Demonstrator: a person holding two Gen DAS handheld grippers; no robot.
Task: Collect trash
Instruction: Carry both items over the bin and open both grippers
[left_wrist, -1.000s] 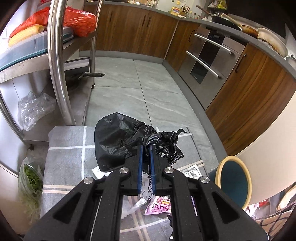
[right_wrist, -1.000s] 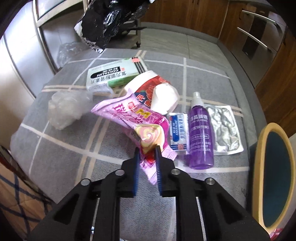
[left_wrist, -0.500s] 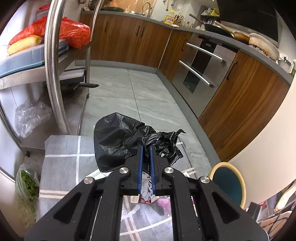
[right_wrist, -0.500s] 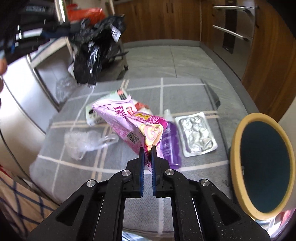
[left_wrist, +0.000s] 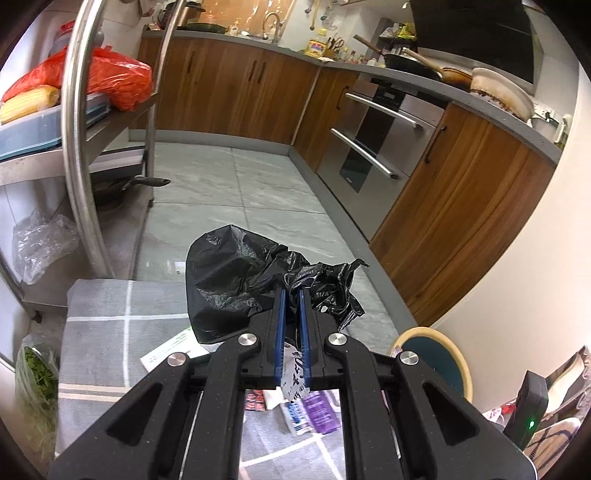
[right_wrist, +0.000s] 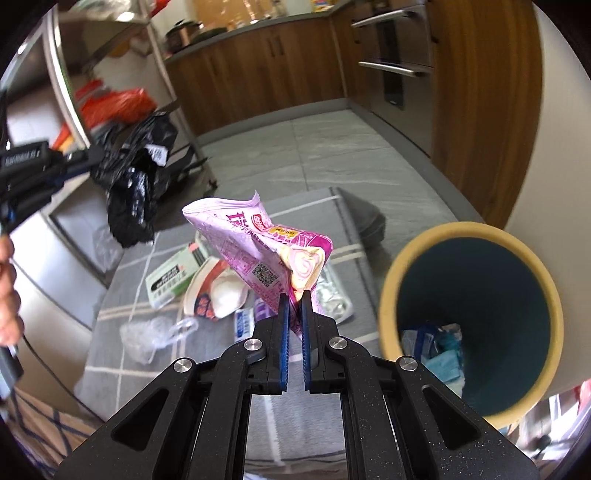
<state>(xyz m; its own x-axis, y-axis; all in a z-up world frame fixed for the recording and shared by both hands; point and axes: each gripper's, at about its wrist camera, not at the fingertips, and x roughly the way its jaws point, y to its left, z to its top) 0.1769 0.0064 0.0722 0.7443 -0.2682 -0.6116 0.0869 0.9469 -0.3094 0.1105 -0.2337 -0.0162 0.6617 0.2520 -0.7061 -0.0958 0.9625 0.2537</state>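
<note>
My left gripper (left_wrist: 290, 295) is shut on a crumpled black plastic bag (left_wrist: 236, 280) and holds it in the air above the grey checked mat (left_wrist: 103, 325); the bag also shows in the right wrist view (right_wrist: 136, 184). My right gripper (right_wrist: 293, 295) is shut on a pink snack wrapper (right_wrist: 258, 247), lifted above the mat, left of the yellow-rimmed teal bin (right_wrist: 476, 321), which holds some trash. On the mat lie a green-and-white box (right_wrist: 173, 273), a white cup lid (right_wrist: 218, 291), a clear plastic bag (right_wrist: 147, 332), a foil blister pack (right_wrist: 332, 295) and a purple bottle (left_wrist: 321, 410).
A steel rack (left_wrist: 77, 147) with a red bag (left_wrist: 110, 81) stands at the left. Wooden cabinets (left_wrist: 461, 206) and an oven (left_wrist: 373, 147) line the right side. Grey tiled floor (left_wrist: 229, 192) lies beyond the mat. A bag of greens (left_wrist: 33, 380) sits at the mat's left.
My right gripper has closed on the pink wrapper, lifted it off the mat and swung toward the bin. My left gripper has raised the black bag a little.
</note>
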